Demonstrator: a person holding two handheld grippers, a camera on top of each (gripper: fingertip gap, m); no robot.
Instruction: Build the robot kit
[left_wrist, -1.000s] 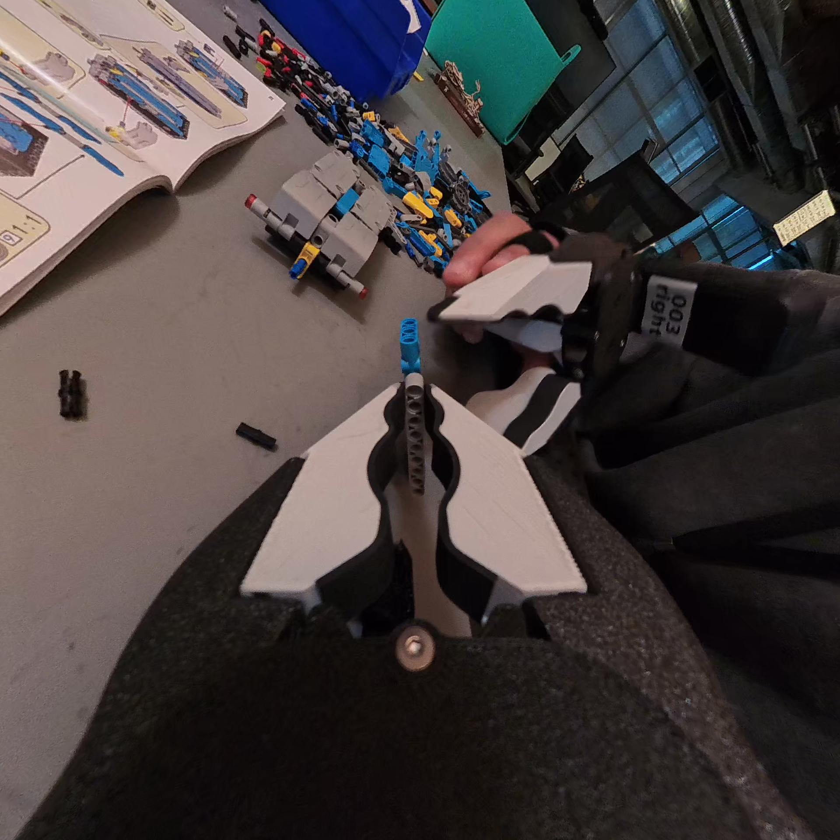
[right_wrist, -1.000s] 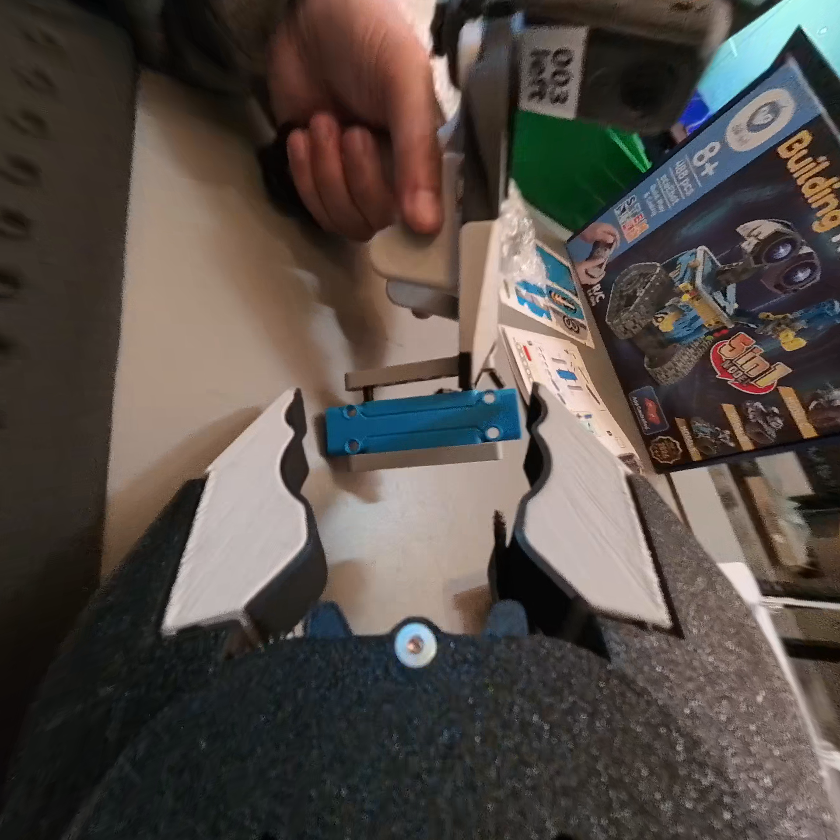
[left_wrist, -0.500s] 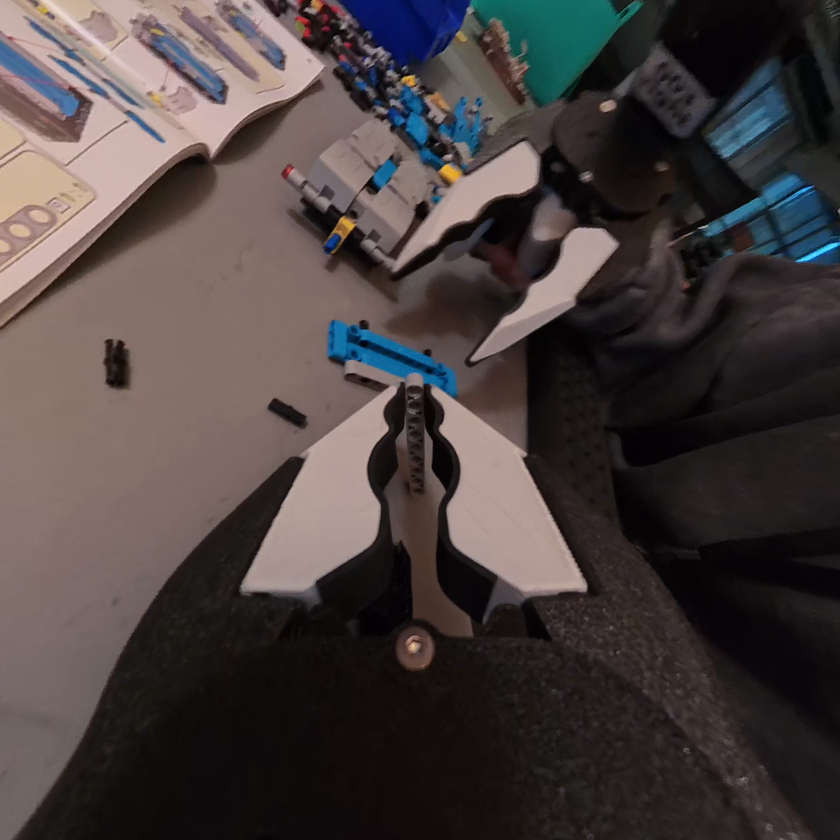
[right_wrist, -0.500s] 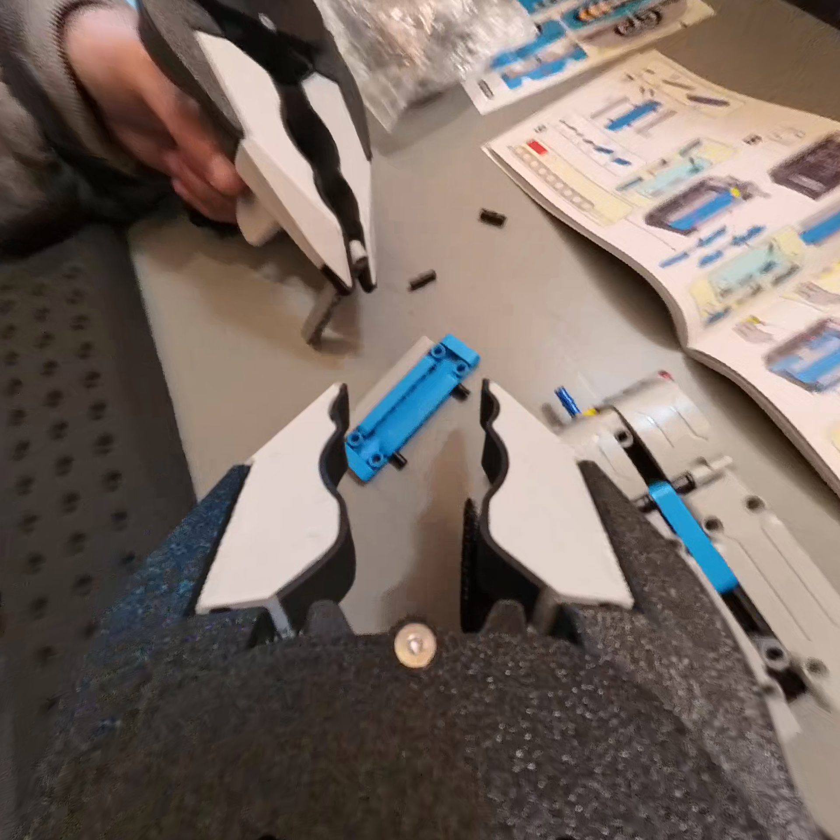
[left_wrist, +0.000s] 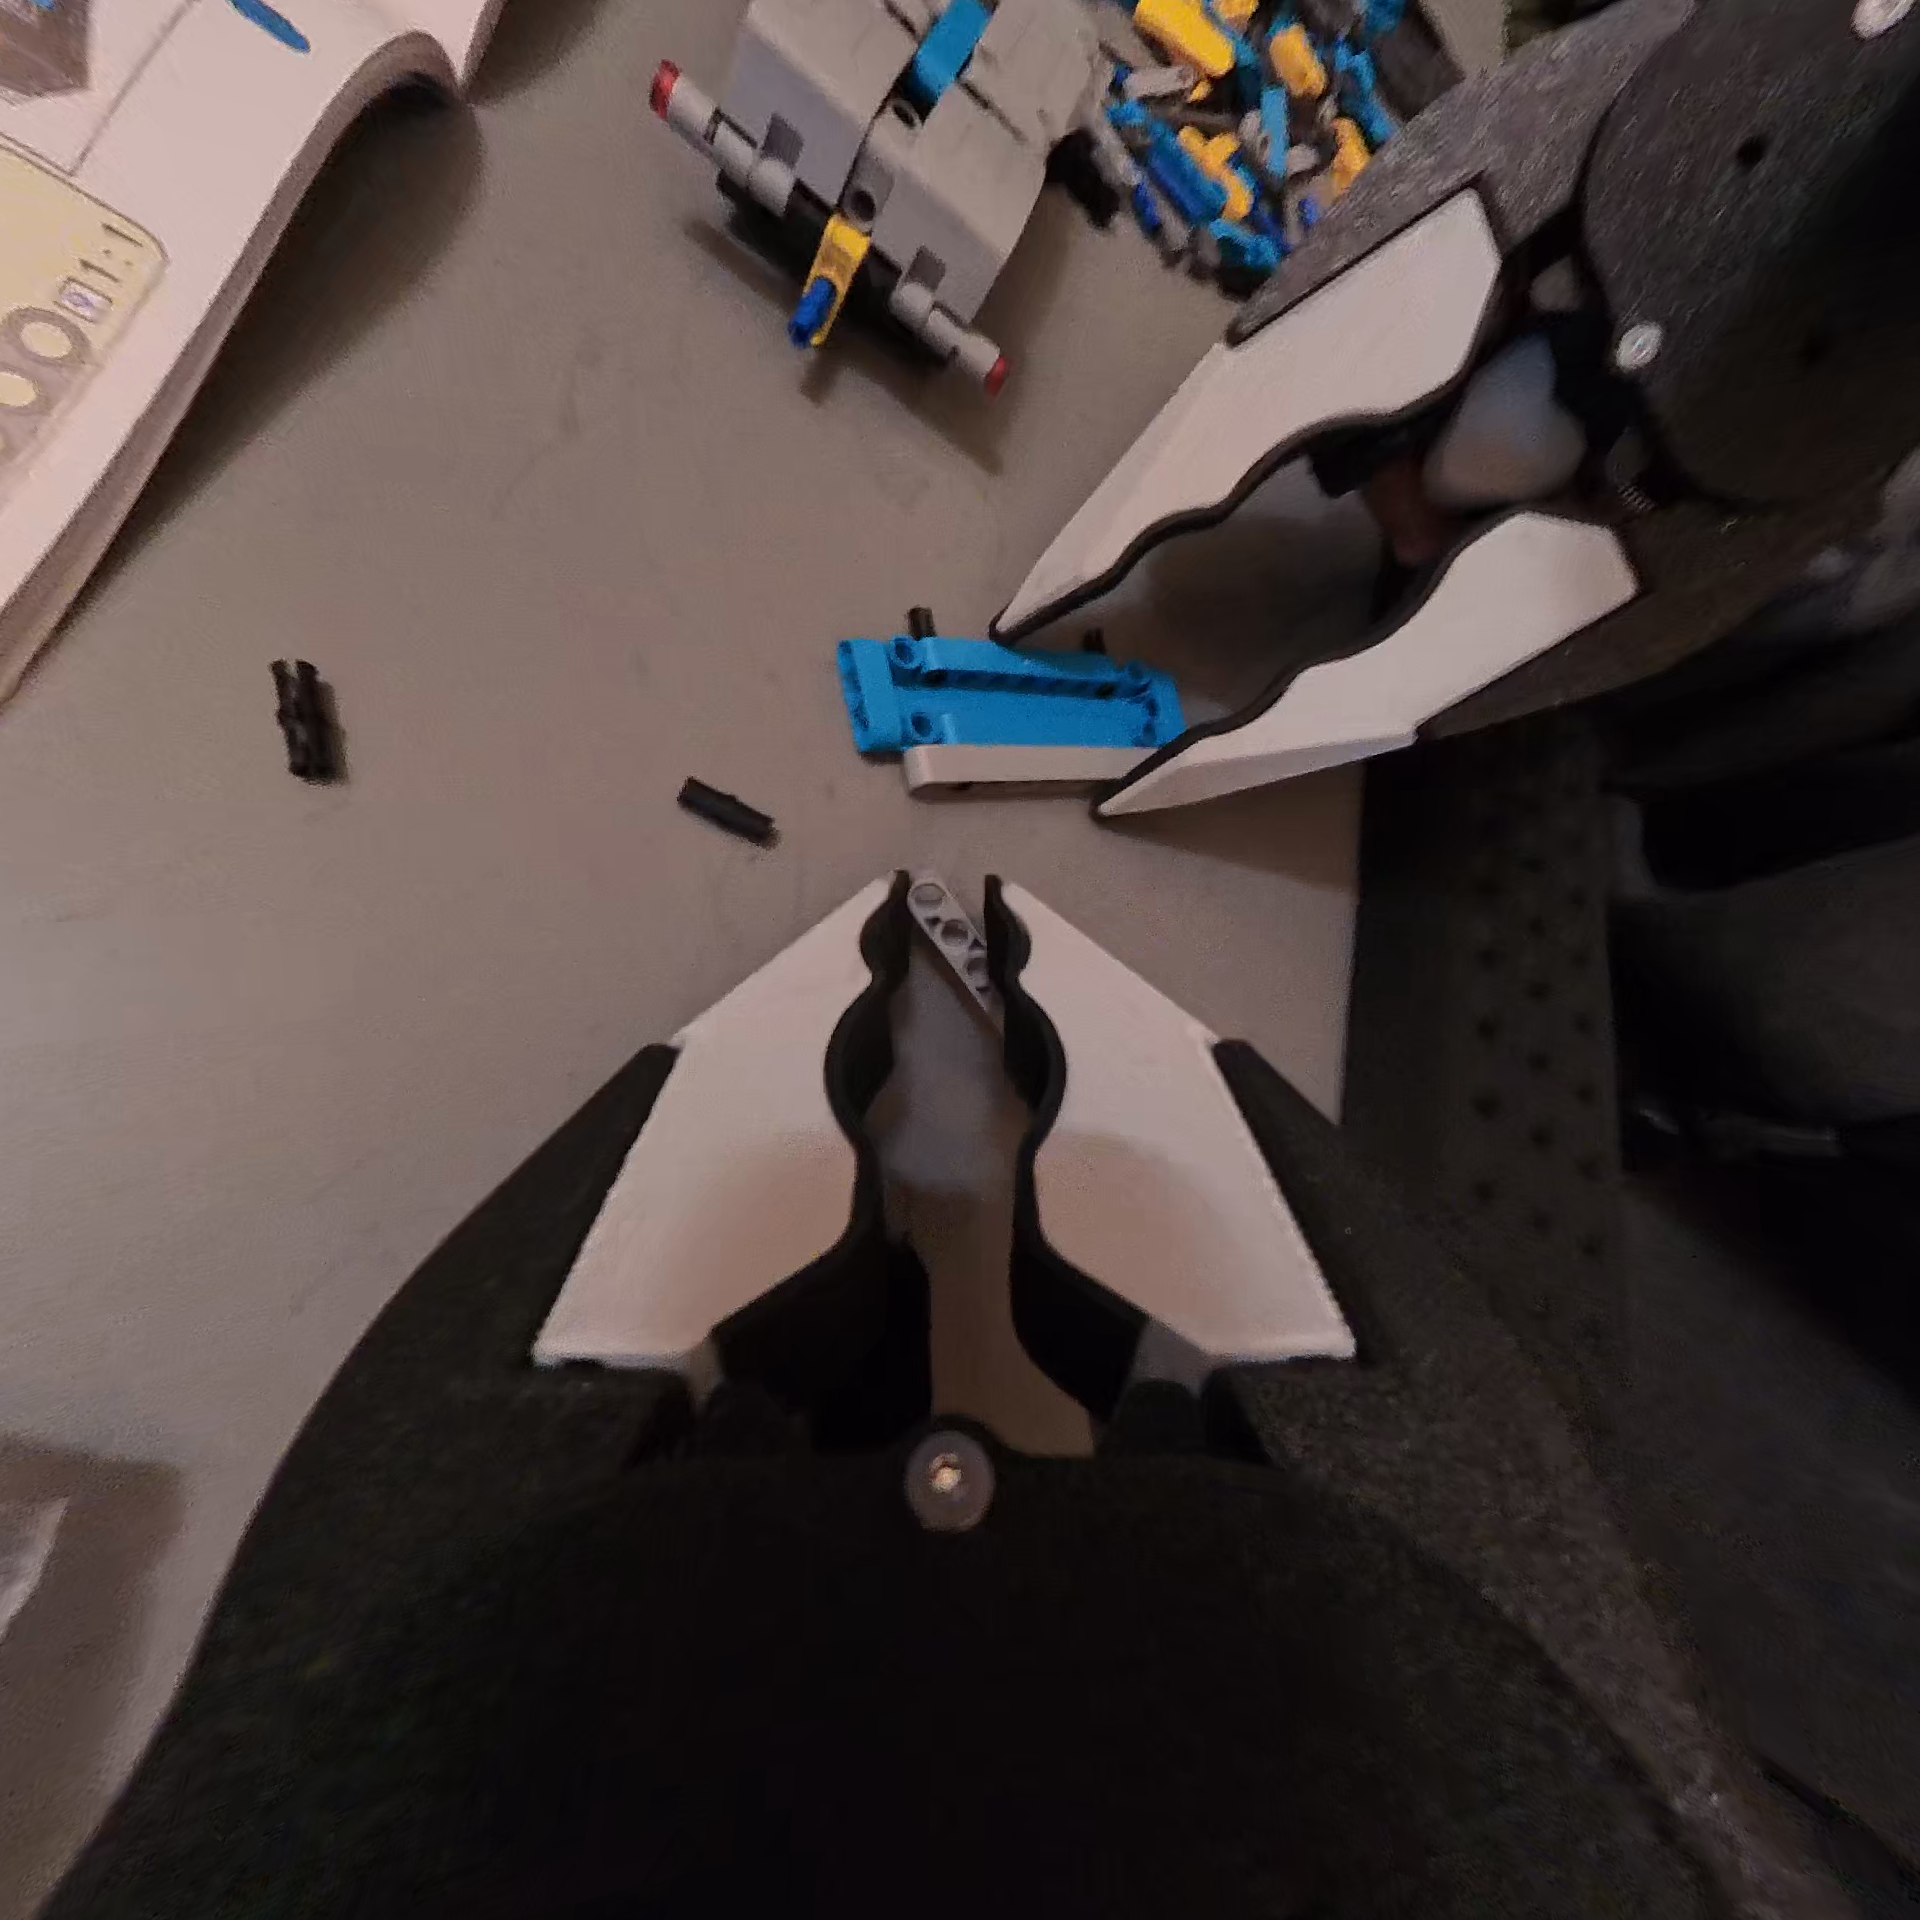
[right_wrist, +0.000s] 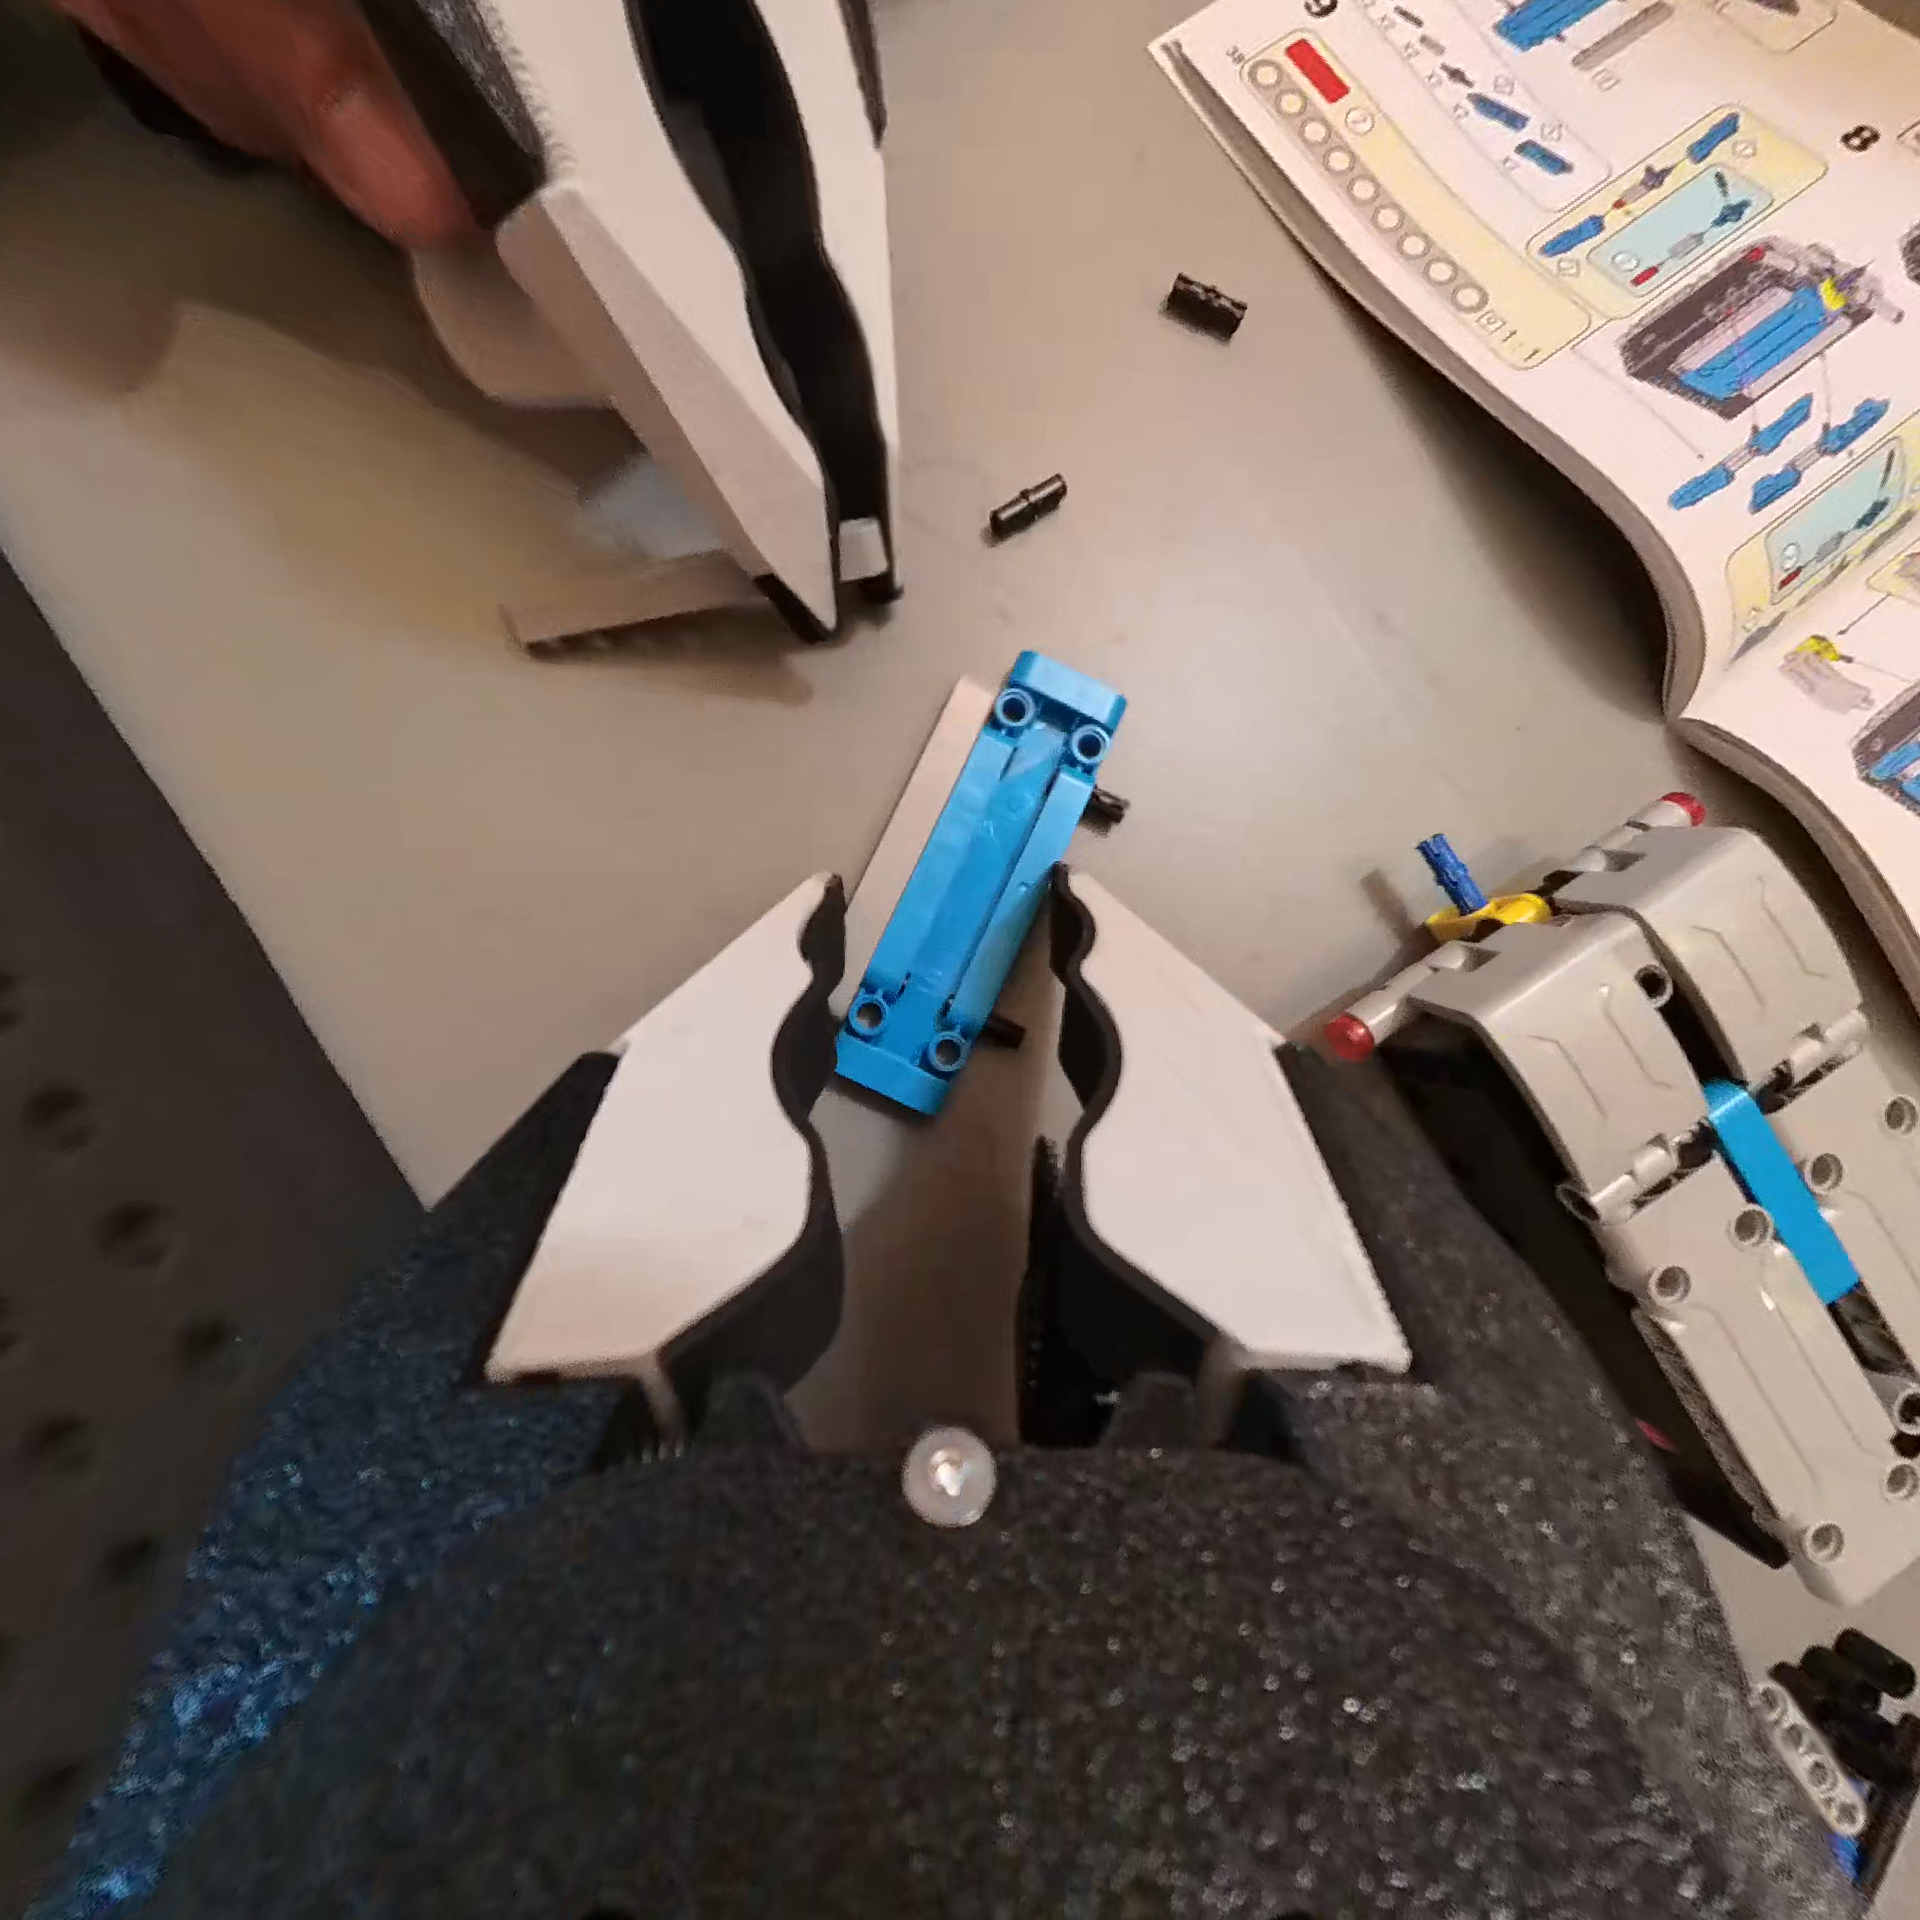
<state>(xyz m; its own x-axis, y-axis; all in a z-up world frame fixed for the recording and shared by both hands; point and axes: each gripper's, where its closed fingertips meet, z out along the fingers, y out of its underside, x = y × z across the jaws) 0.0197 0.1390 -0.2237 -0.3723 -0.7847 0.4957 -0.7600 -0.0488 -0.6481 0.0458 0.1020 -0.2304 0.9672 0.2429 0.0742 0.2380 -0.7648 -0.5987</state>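
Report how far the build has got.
Done: a grey body stands assembled on the table. In hand: the left gripper is shut on a grey beam; the right gripper is open around the blue panel lying on the table. Left: black pins and a parts pile lie loose.

Grey matte tabletop (left_wrist: 436, 540), lightly scuffed, fills nearly all of both views. Along its near edge runs a dark perforated surface (right_wrist: 114, 1143) with rows of small round holes; also seen on the right in the left wrist view. Light is warm, dim, soft shadows. No walls, windows or floor in view
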